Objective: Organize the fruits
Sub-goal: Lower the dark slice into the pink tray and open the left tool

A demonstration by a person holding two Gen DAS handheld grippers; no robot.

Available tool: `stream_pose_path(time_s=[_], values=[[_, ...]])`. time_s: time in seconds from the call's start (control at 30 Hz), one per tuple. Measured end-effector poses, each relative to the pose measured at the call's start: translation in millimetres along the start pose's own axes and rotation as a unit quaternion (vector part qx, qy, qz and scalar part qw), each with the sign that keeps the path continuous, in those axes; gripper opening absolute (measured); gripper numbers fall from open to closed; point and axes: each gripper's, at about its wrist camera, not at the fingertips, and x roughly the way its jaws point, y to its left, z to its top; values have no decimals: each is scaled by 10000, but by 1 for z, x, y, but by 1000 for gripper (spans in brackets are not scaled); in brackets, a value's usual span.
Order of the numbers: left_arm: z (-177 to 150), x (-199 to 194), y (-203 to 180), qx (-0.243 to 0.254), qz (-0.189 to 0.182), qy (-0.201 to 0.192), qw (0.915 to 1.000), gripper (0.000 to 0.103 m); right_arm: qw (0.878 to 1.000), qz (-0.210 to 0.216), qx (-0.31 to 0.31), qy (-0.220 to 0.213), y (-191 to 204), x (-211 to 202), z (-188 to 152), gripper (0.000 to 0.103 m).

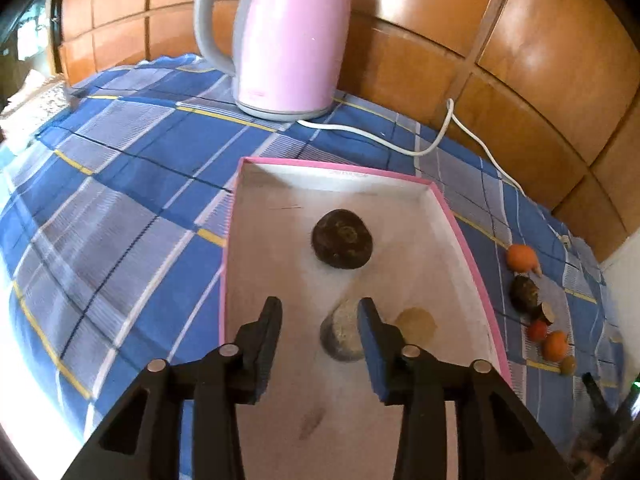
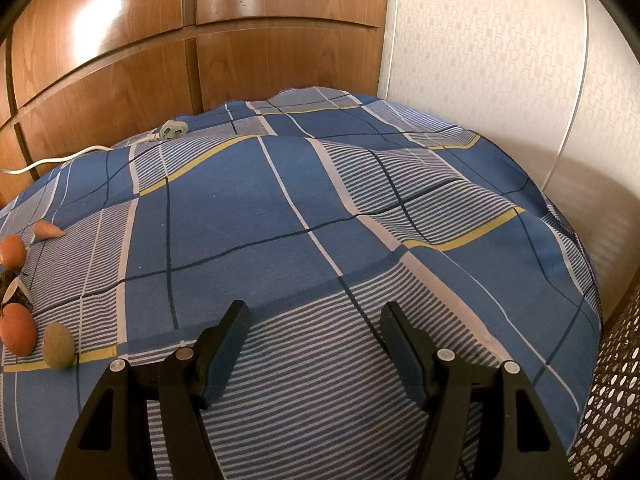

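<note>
A white box with a pink rim [image 1: 452, 216] lies on the blue checked cloth. In it sit a dark round fruit [image 1: 342, 240] and, nearer to me, a grey-brown fruit [image 1: 340, 334]. My left gripper [image 1: 320, 306] hangs over the box, open, with the grey-brown fruit between its fingers. The fruit lies against the right finger and a gap shows on its left side. To the right of the box lie loose fruits: an orange one [image 1: 522, 258], a dark one [image 1: 524, 292], a red one [image 1: 537, 330]. My right gripper [image 2: 314, 316] stands open over bare cloth; an orange fruit [image 2: 16, 334] and a brown-green one [image 2: 59, 346] lie to its left.
A pink kettle [image 1: 288, 36] stands behind the box, its white cord [image 1: 440, 136] running right to a plug [image 2: 172, 132]. Wooden panels back the table. A wicker seat [image 2: 612, 400] is at the lower right, and a tan stain [image 1: 414, 326] marks the box floor.
</note>
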Motion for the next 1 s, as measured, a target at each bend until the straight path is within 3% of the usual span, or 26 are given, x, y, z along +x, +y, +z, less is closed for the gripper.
stream_pose_path(time_s=[0.17,0.37,0.63,0.77,0.83,1.0], values=[[-18,-21,7,-266,132,-56,9995,47,10000,-2,-4,-2,0,0,0,69],[-43,-39,-2,-144,210,-103,9996,58,10000,5,1,-3,0,0,0,69],[-70,-54,-9,-161,335,-229,9990,59,10000,61,33,10,-1,-1,-1,69],[-80,-59,-12,-209,314,-304,9988,64,10000,50,27,13,0,-1,-1,69],[-82,-62,-13,-230,341,-385,9984,65,10000,43,24,10,0,-1,-2,69],[-86,-82,-10,-265,550,-919,9939,80,10000,52,32,10,0,-1,-2,69]])
